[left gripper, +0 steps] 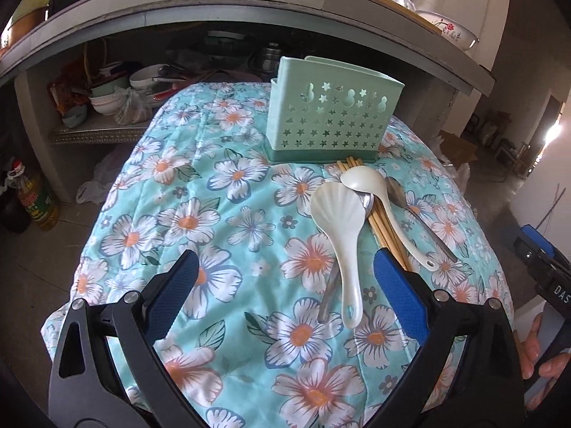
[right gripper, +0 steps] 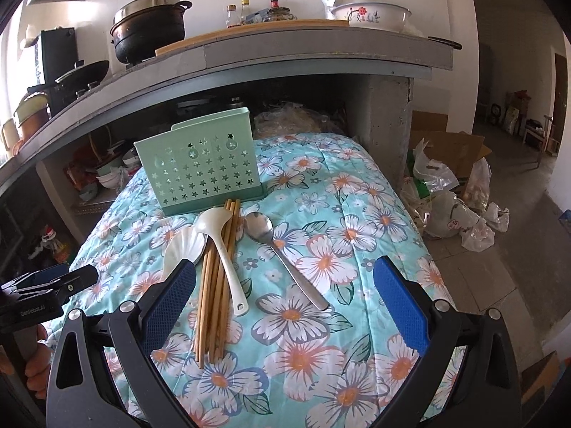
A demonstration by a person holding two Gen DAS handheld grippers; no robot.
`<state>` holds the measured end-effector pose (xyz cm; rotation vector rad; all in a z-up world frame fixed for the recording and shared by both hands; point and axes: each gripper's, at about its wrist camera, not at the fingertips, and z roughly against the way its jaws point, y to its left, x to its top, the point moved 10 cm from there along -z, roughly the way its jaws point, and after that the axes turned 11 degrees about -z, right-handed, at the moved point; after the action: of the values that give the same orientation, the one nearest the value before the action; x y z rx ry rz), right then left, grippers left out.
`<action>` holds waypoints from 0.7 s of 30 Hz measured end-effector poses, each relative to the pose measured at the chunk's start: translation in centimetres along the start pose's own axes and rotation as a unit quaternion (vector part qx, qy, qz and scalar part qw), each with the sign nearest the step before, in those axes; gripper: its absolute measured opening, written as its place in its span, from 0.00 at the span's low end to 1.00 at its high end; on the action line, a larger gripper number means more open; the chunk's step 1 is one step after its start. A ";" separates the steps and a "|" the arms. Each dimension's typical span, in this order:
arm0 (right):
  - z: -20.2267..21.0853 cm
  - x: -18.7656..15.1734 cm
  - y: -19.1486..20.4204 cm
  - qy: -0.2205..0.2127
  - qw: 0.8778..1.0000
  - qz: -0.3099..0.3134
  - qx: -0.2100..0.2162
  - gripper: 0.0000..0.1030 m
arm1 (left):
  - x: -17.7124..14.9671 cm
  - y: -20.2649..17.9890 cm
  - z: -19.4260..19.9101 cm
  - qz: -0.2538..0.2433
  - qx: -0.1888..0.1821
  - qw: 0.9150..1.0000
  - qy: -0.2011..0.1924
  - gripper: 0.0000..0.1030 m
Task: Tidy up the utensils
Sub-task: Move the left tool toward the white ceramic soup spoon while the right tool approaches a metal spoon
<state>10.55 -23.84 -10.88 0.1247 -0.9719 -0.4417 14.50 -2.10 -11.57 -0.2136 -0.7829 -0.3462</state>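
Inspector: Your floral cloth (right gripper: pixel 357 260) covers the table; the green utensil holder (right gripper: pixel 200 174) stands upright at its far end.

Operator: And the utensils?

Inspector: Piled just in front of the holder: bamboo chopsticks (right gripper: pixel 214 296), a white ladle (right gripper: pixel 223 249) lying across them, a shell-shaped spoon (left gripper: pixel 335 214), a metal spoon (right gripper: pixel 274 242) apart to the right.

Operator: My grippers?

Inspector: Left gripper (left gripper: pixel 285 267) and right gripper (right gripper: pixel 285 274) both hover spread wide, holding nothing.

"GenRobot.AI" on left gripper (right gripper: pixel 50 285), "DAS" on right gripper (left gripper: pixel 546 274)
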 end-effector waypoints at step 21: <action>-6.2 -1.2 2.3 0.096 0.992 -0.019 0.076 0.87 | 1.1 -1.5 -5.1 -0.033 -0.081 0.996 0.029 0.81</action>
<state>15.77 -21.86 -14.59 0.3189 -0.8142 -0.3827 18.00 -5.30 -14.23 -0.3284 -0.7071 -0.4778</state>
